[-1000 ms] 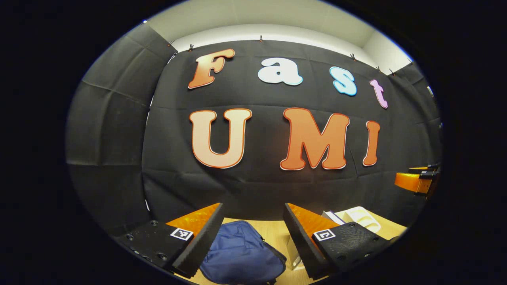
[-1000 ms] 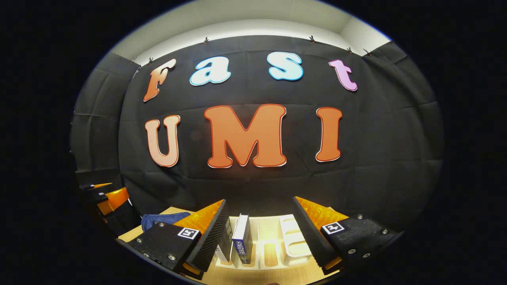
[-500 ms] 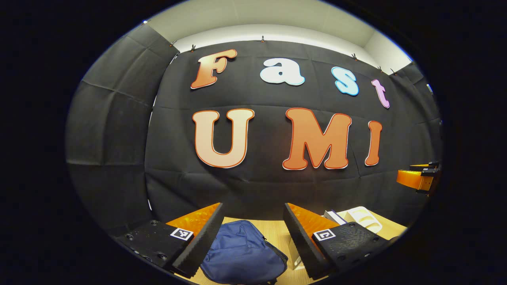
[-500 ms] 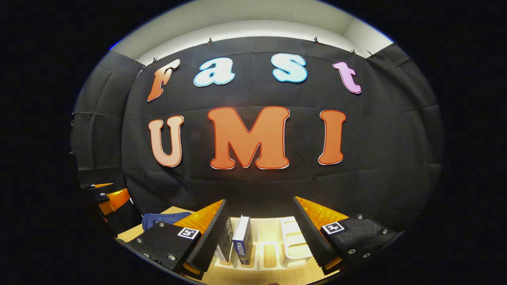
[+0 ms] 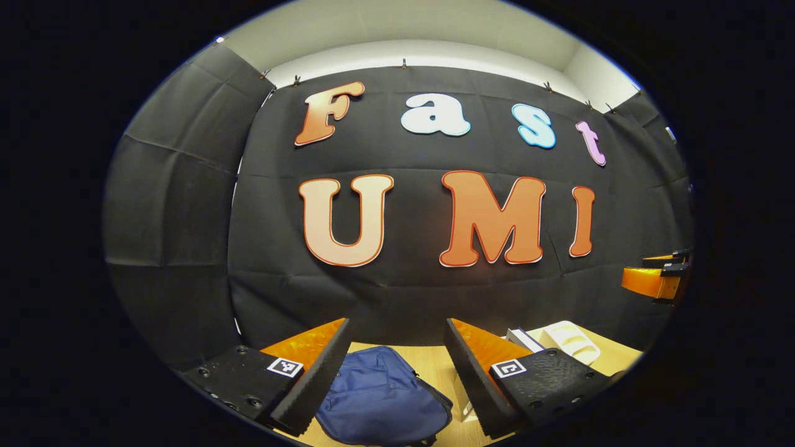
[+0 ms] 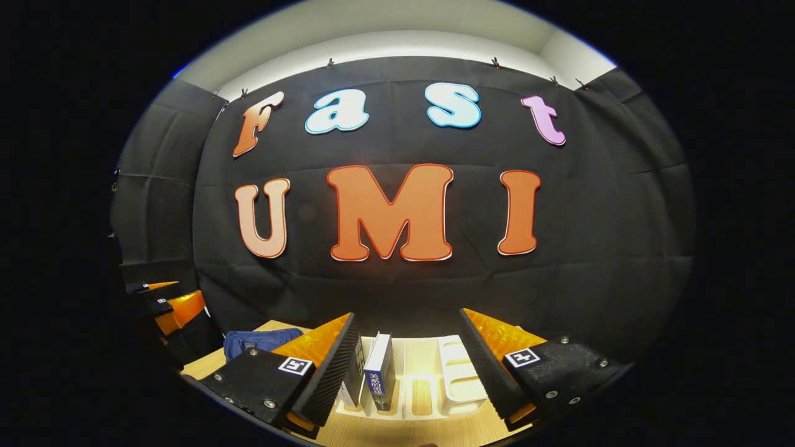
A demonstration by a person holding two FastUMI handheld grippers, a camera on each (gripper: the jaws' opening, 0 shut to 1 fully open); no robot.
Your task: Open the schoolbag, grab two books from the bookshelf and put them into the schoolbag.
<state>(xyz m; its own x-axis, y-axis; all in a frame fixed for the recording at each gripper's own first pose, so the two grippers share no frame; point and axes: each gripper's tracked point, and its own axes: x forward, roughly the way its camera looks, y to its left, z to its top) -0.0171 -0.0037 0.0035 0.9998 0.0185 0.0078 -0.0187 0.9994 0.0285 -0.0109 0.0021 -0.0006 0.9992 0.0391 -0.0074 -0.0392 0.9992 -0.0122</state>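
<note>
Step in hand: we judge that the task is at its very start — the schoolbag (image 5: 382, 397) looks closed and nothing is taken yet.
Left gripper (image 5: 397, 372): its jaws stand wide apart and hold nothing; it hangs above the table (image 5: 435, 366), with the bag low in the frame between its fingers.
Right gripper (image 6: 407, 366): also spread open and empty, at the bottom of the right gripper view, pointing at the bookshelf (image 6: 463, 379).
Schoolbag: a blue soft bag lying on the table at the bottom centre of the left gripper view; in the right gripper view we see it at the lower left.
Books: two books (image 6: 379, 372) stand upright in the left slots of the white bookshelf, low in the centre; one is partly hidden behind a finger.
Other gripper: in the left gripper view it shows at the far right edge; in the right gripper view, at the left edge.
Next move: we think the left gripper must come down to the bag and find the zipper pull — we cannot make the pull out here, it is too small.
Care: the bag is soft, so it may slide or fold when the zipper is pulled.
</note>
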